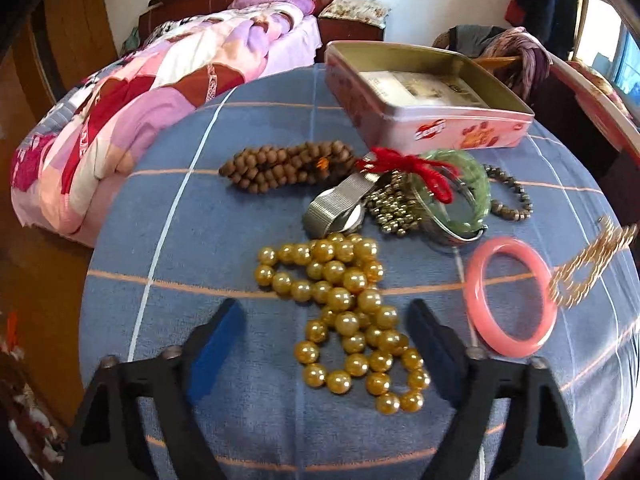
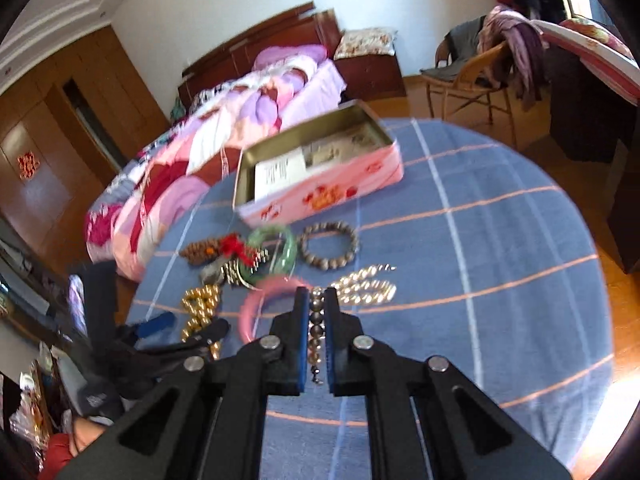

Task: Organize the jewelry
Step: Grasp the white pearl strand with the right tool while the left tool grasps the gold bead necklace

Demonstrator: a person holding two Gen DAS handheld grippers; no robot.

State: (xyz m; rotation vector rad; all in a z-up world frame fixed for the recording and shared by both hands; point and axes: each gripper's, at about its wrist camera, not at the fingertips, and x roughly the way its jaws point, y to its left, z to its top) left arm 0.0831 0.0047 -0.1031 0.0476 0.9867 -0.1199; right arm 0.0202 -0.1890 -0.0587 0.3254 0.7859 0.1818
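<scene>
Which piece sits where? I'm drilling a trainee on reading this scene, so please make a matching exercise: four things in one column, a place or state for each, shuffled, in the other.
Things:
1. gold pearl necklace
2. dark bead strand
3. tin box
4. pink bangle

Places or states:
A. lid off, papers inside
B. clamped between the right gripper's fingers
C. heaped between the open left gripper's fingers
D. flat on the cloth beside a gold chain bracelet

Pairs: 1-C, 2-B, 3-A, 4-D

Both wrist views overlook the tin (image 1: 424, 92) (image 2: 316, 168) closely.
</scene>
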